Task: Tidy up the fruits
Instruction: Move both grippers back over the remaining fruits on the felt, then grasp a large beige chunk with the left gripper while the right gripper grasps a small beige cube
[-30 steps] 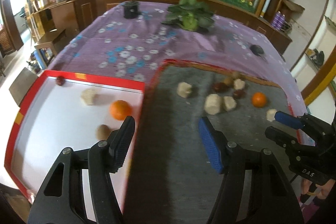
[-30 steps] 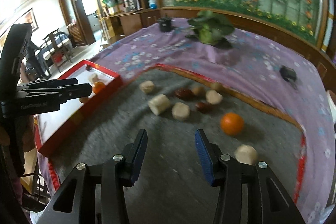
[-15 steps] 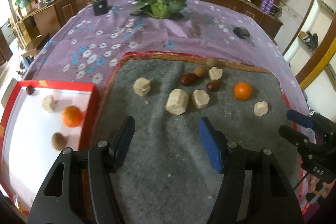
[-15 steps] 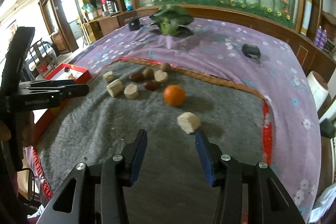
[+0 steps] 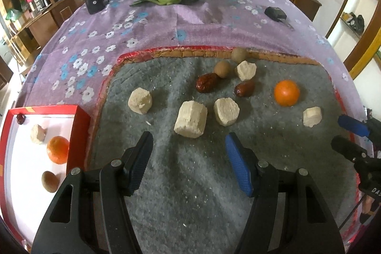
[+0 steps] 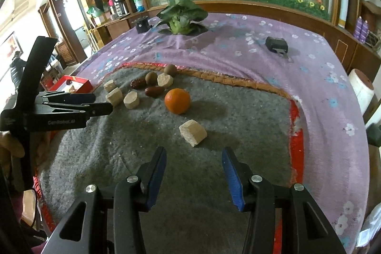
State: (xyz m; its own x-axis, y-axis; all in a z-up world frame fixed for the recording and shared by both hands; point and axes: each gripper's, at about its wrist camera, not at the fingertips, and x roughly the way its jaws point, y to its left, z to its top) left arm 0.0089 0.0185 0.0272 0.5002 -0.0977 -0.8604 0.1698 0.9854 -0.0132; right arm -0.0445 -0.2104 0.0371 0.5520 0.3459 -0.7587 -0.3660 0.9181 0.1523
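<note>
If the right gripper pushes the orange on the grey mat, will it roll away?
Probably a little: the orange is round and free on all sides. The fuzzy grey mat should slow it soon. Its smooth skin may slip between the right gripper's open jaws unless they close across its middle.

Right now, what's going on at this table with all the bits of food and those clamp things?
A person is sorting fruit with a clamp-like tool in each hand. The left tool hangs open and empty over the grey mat, just short of a pale chunk. The right tool is also open and empty, near another pale chunk. An orange and a few other pieces already sit in the red tray; another orange, dates and chunks remain on the mat.
</note>
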